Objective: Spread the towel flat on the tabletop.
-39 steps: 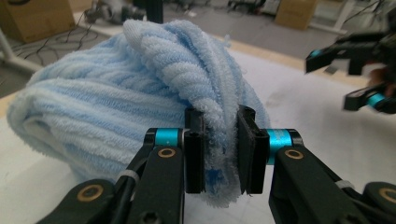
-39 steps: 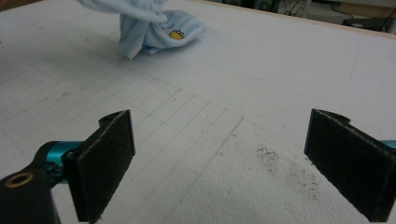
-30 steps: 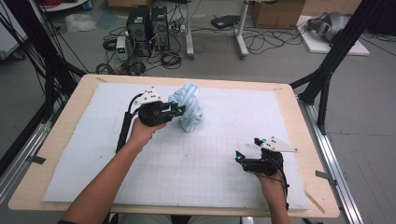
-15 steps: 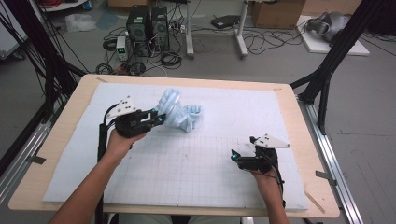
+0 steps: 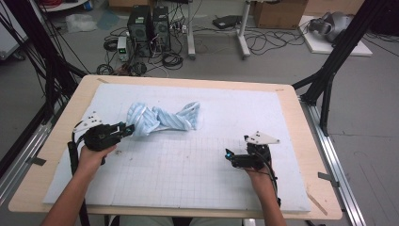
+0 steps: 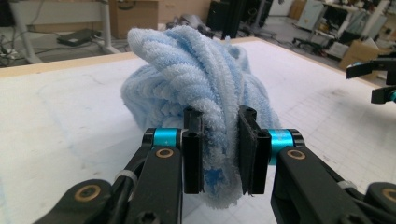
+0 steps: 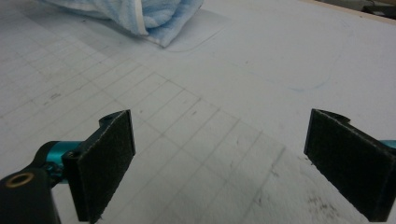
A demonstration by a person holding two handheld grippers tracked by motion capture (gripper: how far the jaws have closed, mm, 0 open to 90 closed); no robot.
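Note:
A light blue striped towel [image 5: 162, 117] lies twisted and stretched across the white gridded mat [image 5: 197, 179], from left of centre toward the middle. My left gripper [image 5: 126, 129] is shut on the towel's left end; in the left gripper view the towel [image 6: 205, 79] bunches between the black pads [image 6: 193, 149]. My right gripper [image 5: 229, 155] hovers low over the mat at the right front, open with nothing between its pads [image 7: 109, 154]. A corner of the towel [image 7: 154, 18] shows far ahead in the right gripper view.
The mat covers a wooden table [image 5: 301, 113] with bare wood around its edges. Black frame posts [image 5: 329, 70] stand at the table's right and left. Computers, cables and boxes sit on the floor [image 5: 197, 42] beyond the far edge.
My left gripper has pulled the towel's end leftward and down toward me, drawing the bunched towel out into a long twist. My right gripper has shifted slightly left.

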